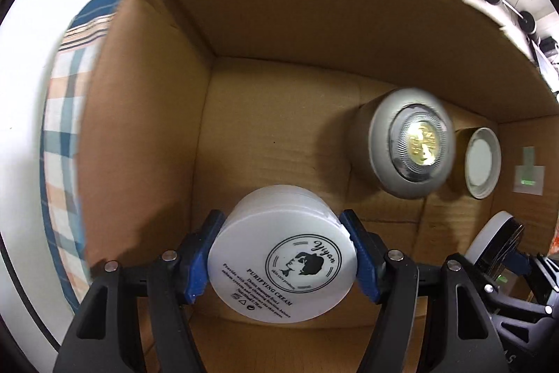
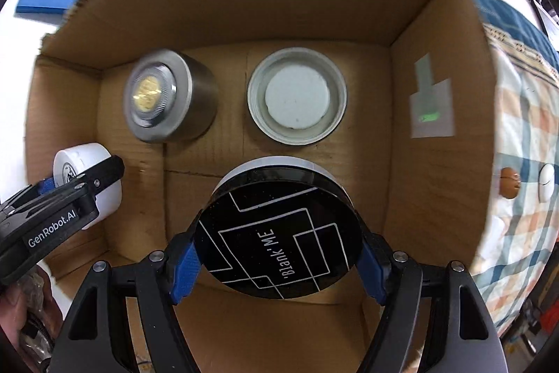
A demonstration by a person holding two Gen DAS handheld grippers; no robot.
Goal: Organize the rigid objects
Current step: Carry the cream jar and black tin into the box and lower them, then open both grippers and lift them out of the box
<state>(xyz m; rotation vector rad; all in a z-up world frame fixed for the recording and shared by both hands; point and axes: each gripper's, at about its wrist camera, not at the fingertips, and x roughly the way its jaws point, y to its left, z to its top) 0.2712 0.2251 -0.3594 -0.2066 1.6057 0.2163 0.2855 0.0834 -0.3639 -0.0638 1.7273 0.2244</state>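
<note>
rigid cosmetic jars, both clamped across the side wall and hanging inside an open cardboard box (image 2: 419,9). left gripper (image 1: 283,254) partly closed, blue pads pressed on opposite flanks of a white purifying cream jar (image 1: 283,254), printed lid toward the camera, held over the box floor near the left wall and not yet seen to touch down. right gripper (image 2: 277,233) likewise partly closed, pinching a black-lidded 'blank me' jar (image 2: 277,233) with a pale body, over the floor near the right wall. already resting on the floor toward the far wall: a grey metal-look jar with a gold emblem lid (image 2: 164,97) and just beside it a white container seen from its ringed end (image 2: 297,97), apart from each other. probably light, stiff plastic shells, smooth and round, so likely to twist or slip if pinched off-centre; best taken as here, on the widest line of the wall, pads square across the diameter, never on the lid rim, which might unscrew or pop. unlikely to crush, though a glossy lid could scuff or crack if dropped. set-down wants the base flat on the cardboard, clear of the two neighbours, each jar kept apart from the other gripper working alongside.
</note>
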